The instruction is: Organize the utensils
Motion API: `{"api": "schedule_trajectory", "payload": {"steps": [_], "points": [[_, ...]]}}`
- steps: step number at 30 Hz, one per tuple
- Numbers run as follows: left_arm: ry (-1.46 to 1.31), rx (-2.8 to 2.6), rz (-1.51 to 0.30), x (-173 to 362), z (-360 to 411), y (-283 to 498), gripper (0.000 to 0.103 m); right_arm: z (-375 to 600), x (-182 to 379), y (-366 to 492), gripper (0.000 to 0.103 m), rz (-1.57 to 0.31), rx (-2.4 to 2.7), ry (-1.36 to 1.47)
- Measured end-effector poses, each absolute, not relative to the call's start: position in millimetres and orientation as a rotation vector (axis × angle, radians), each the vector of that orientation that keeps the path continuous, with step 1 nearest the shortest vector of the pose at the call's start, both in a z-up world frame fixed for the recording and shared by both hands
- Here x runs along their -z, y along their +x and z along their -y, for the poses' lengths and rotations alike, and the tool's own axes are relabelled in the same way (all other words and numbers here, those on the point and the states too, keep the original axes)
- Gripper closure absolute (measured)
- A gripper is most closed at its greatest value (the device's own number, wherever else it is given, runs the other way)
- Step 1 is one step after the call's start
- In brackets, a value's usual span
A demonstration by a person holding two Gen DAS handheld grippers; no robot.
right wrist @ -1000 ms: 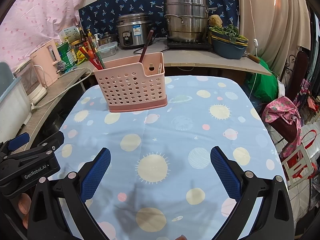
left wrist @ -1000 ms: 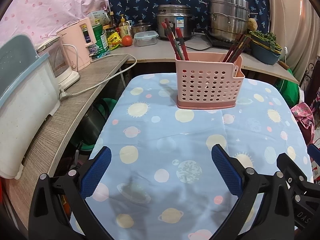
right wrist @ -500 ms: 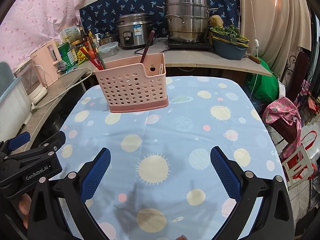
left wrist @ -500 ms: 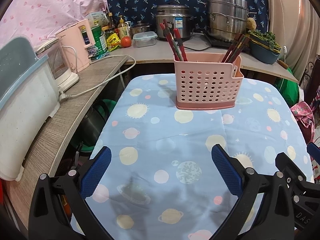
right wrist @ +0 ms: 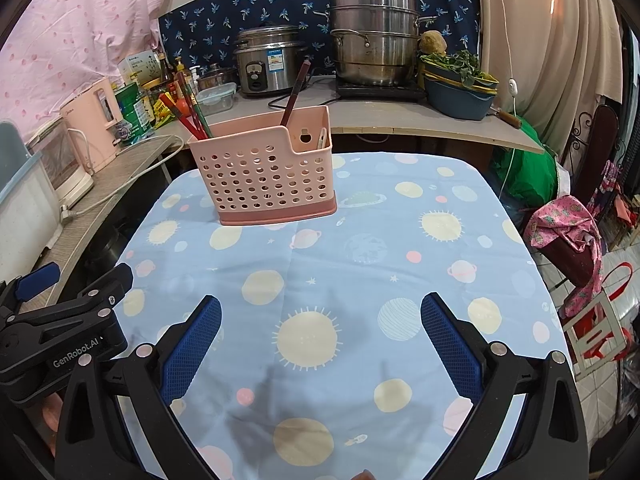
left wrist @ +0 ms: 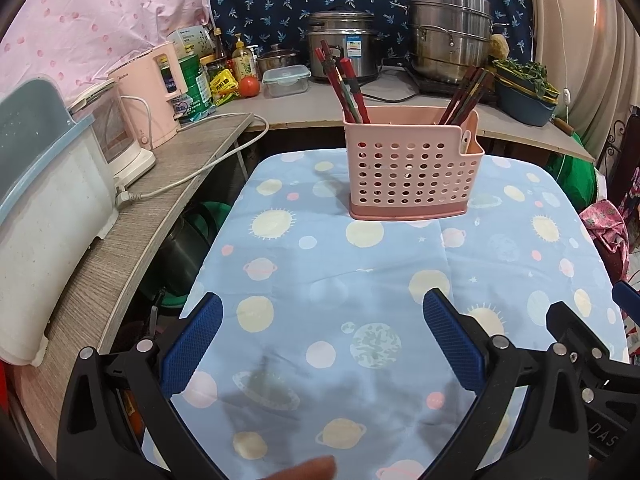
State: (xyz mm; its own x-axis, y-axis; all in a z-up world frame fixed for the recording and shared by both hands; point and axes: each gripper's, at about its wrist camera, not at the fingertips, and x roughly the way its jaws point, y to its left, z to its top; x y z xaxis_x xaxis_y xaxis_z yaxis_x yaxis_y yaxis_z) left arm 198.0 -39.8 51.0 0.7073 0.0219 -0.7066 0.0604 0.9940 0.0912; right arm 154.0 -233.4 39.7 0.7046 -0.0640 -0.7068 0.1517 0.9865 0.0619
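Observation:
A pink perforated utensil basket point(left wrist: 412, 168) point(right wrist: 266, 174) stands upright at the far end of the table with the blue planet-print cloth point(left wrist: 360, 280) point(right wrist: 360, 248). Red chopsticks point(left wrist: 344, 84) point(right wrist: 188, 118) lean out of its left compartment, and dark chopsticks point(left wrist: 466, 94) point(right wrist: 295, 92) stick out on the right side. A pale utensil point(right wrist: 322, 138) sits in the small end pocket. My left gripper point(left wrist: 322, 320) and my right gripper point(right wrist: 320, 322) hover open and empty over the near part of the cloth, well short of the basket.
A wooden counter point(left wrist: 120, 248) runs along the left with a white appliance point(left wrist: 44, 208), a pink kettle point(left wrist: 154, 92) and a cable point(left wrist: 200, 168). Behind the basket stand a rice cooker point(right wrist: 270, 64), a steel steamer pot point(right wrist: 376, 36) and a blue bowl of greens point(right wrist: 460, 88). A fingertip point(left wrist: 304, 470) shows at the bottom.
The basket looks slightly nearer and lower in both views than a second ago; both grippers have stayed open and empty. A fingertip has come into the bottom of the left wrist view.

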Motion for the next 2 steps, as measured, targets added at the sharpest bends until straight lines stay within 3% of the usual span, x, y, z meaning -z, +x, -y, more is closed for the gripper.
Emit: {"api": "schedule_trajectory", "payload": {"steps": [2], "points": [[0.114, 0.022, -0.784, -50.6, 39.1, 198.3, 0.007, 233.3, -39.8, 154.0, 0.007, -0.780, 0.119, 0.119]]}}
